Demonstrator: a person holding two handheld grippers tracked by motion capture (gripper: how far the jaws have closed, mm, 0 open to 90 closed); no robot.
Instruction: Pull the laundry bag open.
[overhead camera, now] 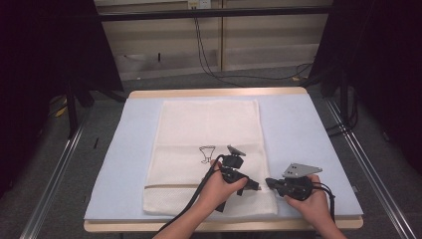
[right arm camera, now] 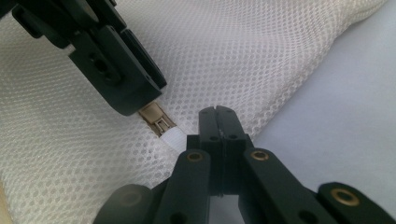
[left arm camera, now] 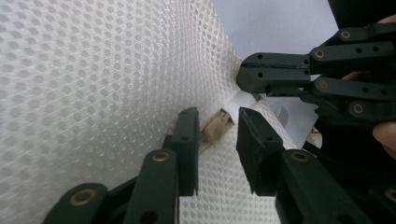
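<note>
A white mesh bag (overhead camera: pixel 209 129) lies flat on the blue mat (overhead camera: pixel 303 134), with a beige zipper line (overhead camera: pixel 169 186) across its near end. My left gripper (overhead camera: pixel 256 188) is at the bag's right edge. In the left gripper view its jaws (left arm camera: pixel 217 114) stand apart on either side of the beige zipper pull (left arm camera: pixel 217 127), with gaps showing on both sides. My right gripper (right arm camera: pixel 217 112) is shut, pinching the bag's edge just beside the pull (right arm camera: pixel 159 122) and its white end tab (right arm camera: pixel 173 137). The mesh puckers toward the right gripper (left arm camera: pixel 243 77).
A small black drawing (overhead camera: pixel 206 153) is printed on the bag. The mat covers a wooden table whose near edge (overhead camera: pixel 149 226) is just under my forearms. Cables (overhead camera: pixel 214 69) trail on the floor behind, and metal rails (overhead camera: pixel 54 169) run along both sides.
</note>
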